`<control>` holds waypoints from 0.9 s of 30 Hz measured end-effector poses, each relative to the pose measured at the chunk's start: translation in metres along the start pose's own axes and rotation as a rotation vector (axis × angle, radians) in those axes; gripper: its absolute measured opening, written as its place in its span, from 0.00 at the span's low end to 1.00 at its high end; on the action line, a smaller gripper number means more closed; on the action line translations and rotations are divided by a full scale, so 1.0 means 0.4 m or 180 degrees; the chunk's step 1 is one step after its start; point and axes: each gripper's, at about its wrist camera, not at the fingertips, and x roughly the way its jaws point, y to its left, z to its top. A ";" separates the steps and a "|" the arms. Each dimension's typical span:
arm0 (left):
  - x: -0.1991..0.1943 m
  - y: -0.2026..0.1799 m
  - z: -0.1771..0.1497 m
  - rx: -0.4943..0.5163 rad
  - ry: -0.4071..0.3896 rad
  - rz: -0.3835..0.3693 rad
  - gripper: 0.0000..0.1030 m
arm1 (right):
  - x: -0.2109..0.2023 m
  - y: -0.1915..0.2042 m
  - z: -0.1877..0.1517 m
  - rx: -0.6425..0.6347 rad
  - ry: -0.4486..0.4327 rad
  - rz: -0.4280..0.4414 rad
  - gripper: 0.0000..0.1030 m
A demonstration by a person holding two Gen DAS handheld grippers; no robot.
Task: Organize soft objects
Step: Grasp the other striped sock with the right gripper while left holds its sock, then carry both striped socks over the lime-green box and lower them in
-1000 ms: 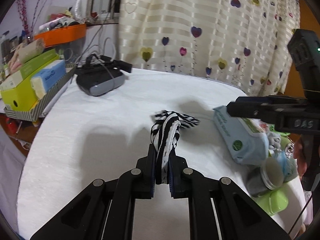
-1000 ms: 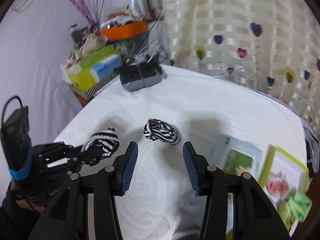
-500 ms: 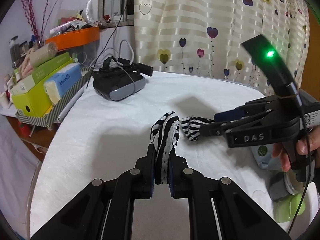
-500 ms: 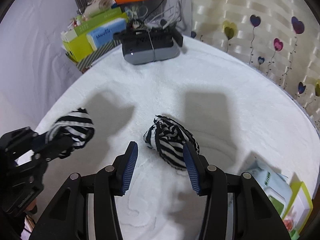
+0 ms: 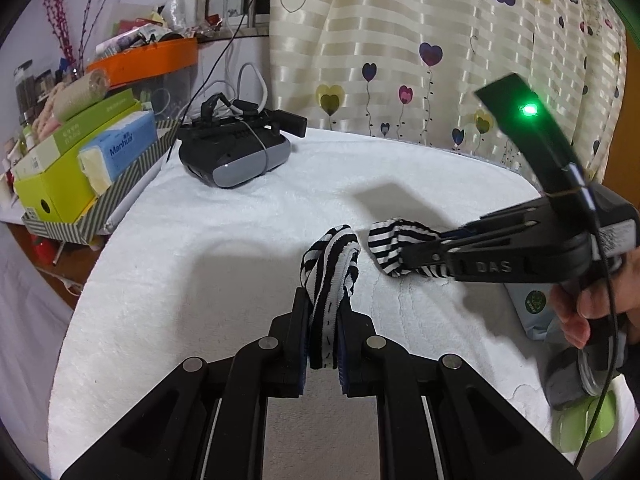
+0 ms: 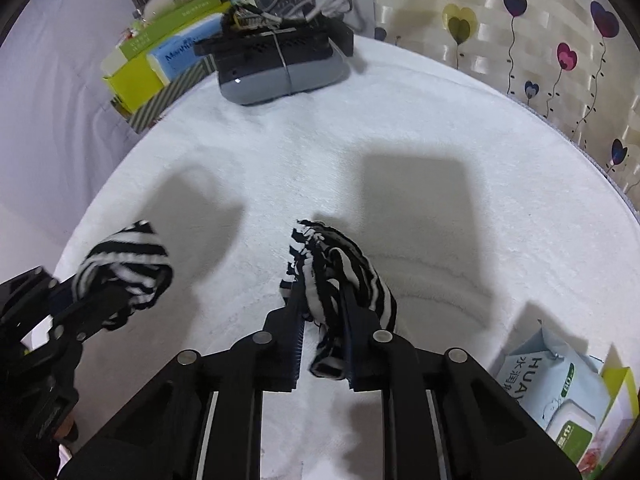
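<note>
Two black-and-white striped socks are on a white towel-covered round table (image 5: 200,280). My left gripper (image 5: 324,312) is shut on one sock (image 5: 332,256), which sticks up bunched from its fingertips; the right wrist view shows that sock (image 6: 128,260) and gripper (image 6: 100,300) at the left. My right gripper (image 6: 322,304) points steeply down, its jaws closing with the second sock (image 6: 344,264) pinched between the pads, the rest lying on the table. In the left wrist view the right gripper (image 5: 412,254) reaches in from the right onto that sock (image 5: 394,238).
A black and grey headset (image 5: 236,156) with cables lies at the back. A striped tray (image 5: 80,216) of boxes sits on the left edge. A wipes pack (image 6: 560,392) and a green item (image 5: 588,428) are at the right. A hand (image 5: 580,312) grips the right tool.
The right gripper came down from the right over the lying sock, and its jaws went from wide apart to pinched on it. The left gripper and its sock barely moved.
</note>
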 end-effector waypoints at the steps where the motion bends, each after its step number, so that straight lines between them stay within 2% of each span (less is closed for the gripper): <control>1: -0.002 0.001 0.004 -0.0013 -0.0003 -0.0005 0.10 | -0.007 0.000 -0.003 0.0003 -0.0023 0.0009 0.12; 7: -0.043 -0.018 0.019 -0.0038 -0.0064 -0.0054 0.10 | -0.095 0.008 -0.036 0.0040 -0.0258 0.0093 0.11; 16: -0.133 -0.103 0.050 0.0047 -0.0230 -0.0222 0.10 | -0.299 0.027 -0.124 0.0103 -0.0790 0.0143 0.11; 21: -0.180 -0.188 0.066 0.0126 -0.0296 -0.0445 0.10 | -0.431 0.006 -0.214 0.0221 -0.1141 0.0064 0.11; 27: -0.218 -0.345 0.088 0.0334 -0.0381 -0.0717 0.10 | -0.566 -0.072 -0.343 0.0522 -0.1497 -0.0170 0.11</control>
